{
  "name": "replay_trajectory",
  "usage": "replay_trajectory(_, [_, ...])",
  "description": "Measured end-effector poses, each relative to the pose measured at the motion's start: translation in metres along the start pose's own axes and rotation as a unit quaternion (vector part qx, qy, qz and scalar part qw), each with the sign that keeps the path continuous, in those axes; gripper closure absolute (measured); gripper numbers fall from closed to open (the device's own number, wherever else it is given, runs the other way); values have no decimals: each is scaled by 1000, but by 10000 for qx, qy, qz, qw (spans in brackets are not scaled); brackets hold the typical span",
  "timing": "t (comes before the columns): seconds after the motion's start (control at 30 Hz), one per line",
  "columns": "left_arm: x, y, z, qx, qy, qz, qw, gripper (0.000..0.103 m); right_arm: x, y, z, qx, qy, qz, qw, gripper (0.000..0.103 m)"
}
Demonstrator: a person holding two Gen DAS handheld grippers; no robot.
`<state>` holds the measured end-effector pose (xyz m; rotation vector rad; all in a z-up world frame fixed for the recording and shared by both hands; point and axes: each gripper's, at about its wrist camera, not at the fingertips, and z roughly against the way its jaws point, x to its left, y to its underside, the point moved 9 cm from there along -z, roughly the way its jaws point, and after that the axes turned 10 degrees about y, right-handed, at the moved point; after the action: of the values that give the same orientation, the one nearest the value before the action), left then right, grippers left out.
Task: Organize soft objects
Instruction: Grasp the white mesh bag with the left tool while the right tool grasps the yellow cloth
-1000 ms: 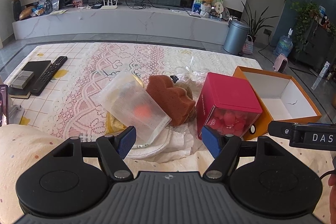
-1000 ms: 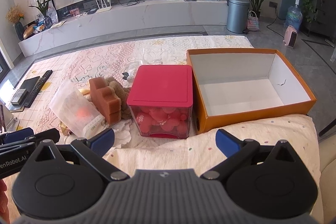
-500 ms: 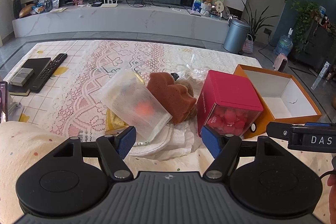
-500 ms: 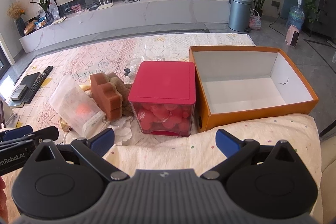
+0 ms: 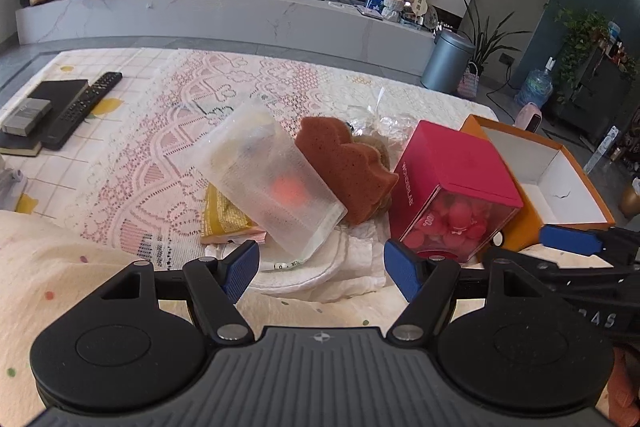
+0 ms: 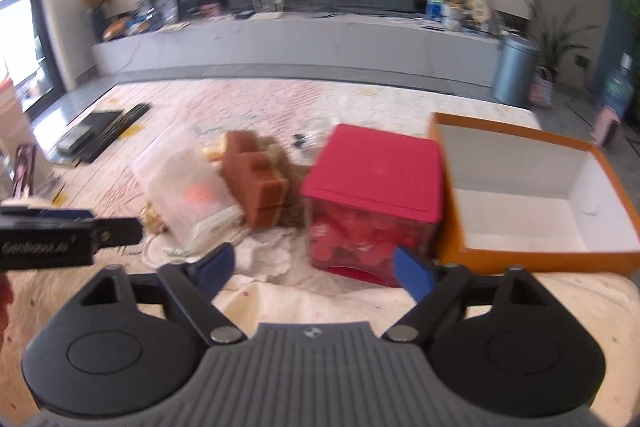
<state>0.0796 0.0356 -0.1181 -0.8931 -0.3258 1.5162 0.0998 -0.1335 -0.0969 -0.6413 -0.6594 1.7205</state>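
Right tongs (image 6: 312,269) narrower than a second ago, closing on nothing, nearer the red-lidded box (image 6: 374,195). Left tongs (image 5: 320,267) wide, empty, lower over white cloth (image 5: 320,267) and clear pouch (image 5: 272,183). Brown sponge (image 5: 344,167) between; orange box (image 6: 540,203) empty. Sorting barely begun.

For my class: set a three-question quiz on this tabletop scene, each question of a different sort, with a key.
1. True or false: the orange box holds a sponge.
2. Which item leans on the brown sponge? A) remote control B) clear plastic pouch C) trash bin
3. Fill in: the clear cube of pink items has a ____ lid.

Key: 1 false, the box is empty; 2 B; 3 red. Neither the left gripper nor the right gripper holds anything; the right jaws are closing.
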Motion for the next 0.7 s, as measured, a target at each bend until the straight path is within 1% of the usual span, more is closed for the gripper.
replay_trajectory(0.03, [2, 0, -4, 11, 20, -32, 10000, 19, 6, 2, -5, 33, -78, 53, 10000, 23])
replay_trajectory(0.1, [9, -2, -11, 14, -7, -75, 10000, 19, 17, 4, -16, 159, -230, 175, 9995, 30])
replay_trajectory(0.23, [26, -11, -24, -103, -77, 188, 9997, 17, 34, 2, -32, 169, -421, 295, 9985, 32])
replay_trajectory(0.27, [31, -14, -27, -155, -92, 256, 9995, 15, 37, 0, -37, 163, -459, 313, 9983, 38])
replay_trajectory(0.3, [35, -17, -30, -196, -131, 294, 9993, 14, 40, -2, -42, 174, -503, 312, 9981, 46])
replay_trajectory(0.4, [46, -28, -43, -316, -324, 317, 9985, 14, 47, -12, -62, 254, -616, 272, 9974, 53])
replay_trajectory(0.43, [48, -31, -47, -332, -376, 329, 9982, 14, 50, -14, -68, 281, -630, 273, 9972, 54])
replay_trajectory(0.53, [45, -32, -64, -285, -329, 367, 9984, 13, 57, -20, -88, 378, -635, 212, 9970, 59])
replay_trajectory(0.6, [43, -30, -74, -211, -383, 359, 9984, 13, 62, -21, -99, 442, -689, 140, 9965, 68])
replay_trajectory(0.7, [41, -29, -80, -277, -450, 429, 9977, 13, 70, -20, -111, 534, -795, 88, 9954, 75])
